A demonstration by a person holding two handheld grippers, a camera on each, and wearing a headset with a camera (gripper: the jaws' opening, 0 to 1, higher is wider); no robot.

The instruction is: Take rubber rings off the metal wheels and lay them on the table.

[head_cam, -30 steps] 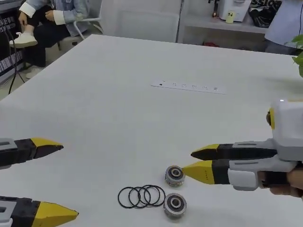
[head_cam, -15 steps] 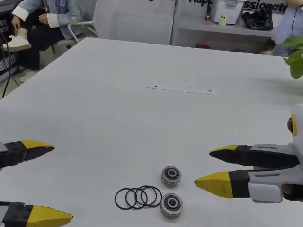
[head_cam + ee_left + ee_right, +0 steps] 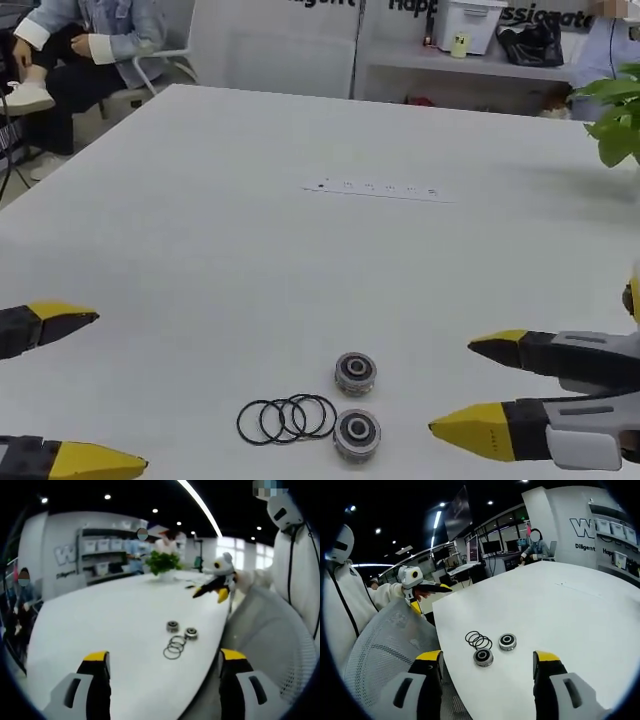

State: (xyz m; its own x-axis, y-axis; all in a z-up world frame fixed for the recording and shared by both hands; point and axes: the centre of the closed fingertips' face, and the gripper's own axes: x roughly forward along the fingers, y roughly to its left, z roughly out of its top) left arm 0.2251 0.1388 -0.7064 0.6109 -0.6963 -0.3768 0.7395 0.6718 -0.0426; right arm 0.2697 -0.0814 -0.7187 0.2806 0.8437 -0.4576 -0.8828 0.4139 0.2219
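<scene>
Two bare metal wheels lie near the table's front edge, one [image 3: 355,372] just behind the other [image 3: 357,434]. Several black rubber rings [image 3: 287,419] lie overlapping in a row on the table to their left. My right gripper [image 3: 452,386] hovers open to the right of the wheels, holding nothing. At the far left my left gripper [image 3: 115,390] is open and holds nothing as well. The left gripper view has the wheels [image 3: 172,626] [image 3: 191,633] and rings [image 3: 174,647] ahead. From the right gripper, the wheels [image 3: 507,641] [image 3: 483,657] and rings [image 3: 478,640] lie between its jaws' line.
A white power strip [image 3: 378,189] is set flat in the middle of the white table [image 3: 250,230]. A green plant [image 3: 610,120] stands at the far right. A person [image 3: 80,40] sits beyond the far left corner. A mesh chair [image 3: 385,640] stands by the front edge.
My right gripper has drawn back to the right, away from the rear wheel, and its jaws have spread wider. The left gripper has drifted slightly left. Wheels and rings stayed put.
</scene>
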